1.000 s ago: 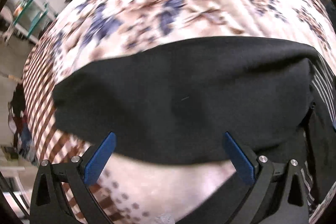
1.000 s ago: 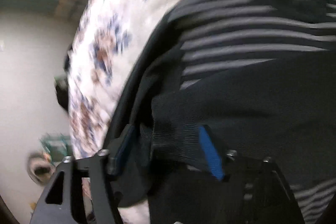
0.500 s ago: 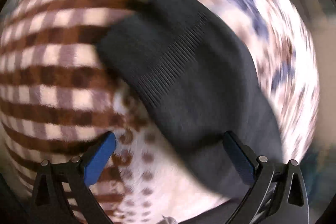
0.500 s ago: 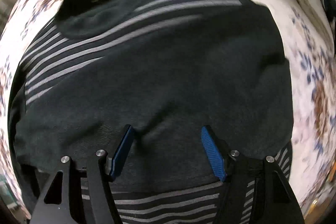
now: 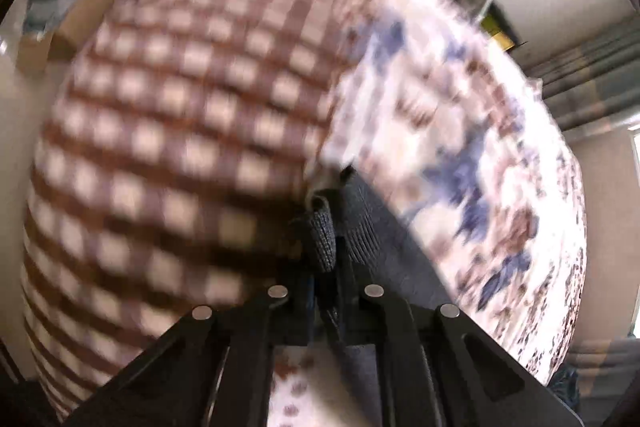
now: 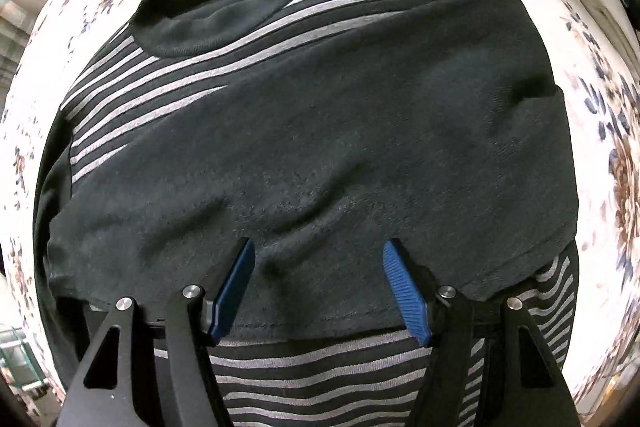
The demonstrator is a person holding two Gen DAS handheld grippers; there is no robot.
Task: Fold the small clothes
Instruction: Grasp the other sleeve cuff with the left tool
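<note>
My left gripper (image 5: 326, 259) has its jaws clamped on a dark knit edge, probably the striped sweater (image 6: 320, 131), which lies on the floral bedspread (image 6: 600, 131); my right gripper (image 6: 320, 287) hovers spread wide, holding nothing.

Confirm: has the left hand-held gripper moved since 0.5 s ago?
Yes. The left hand-held gripper swung toward the checkered blanket and shut on the dark knit sleeve.

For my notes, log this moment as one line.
left gripper: shut on dark knit sleeve | right gripper: open over black grey-striped sweater | surface: floral bedspread
</note>
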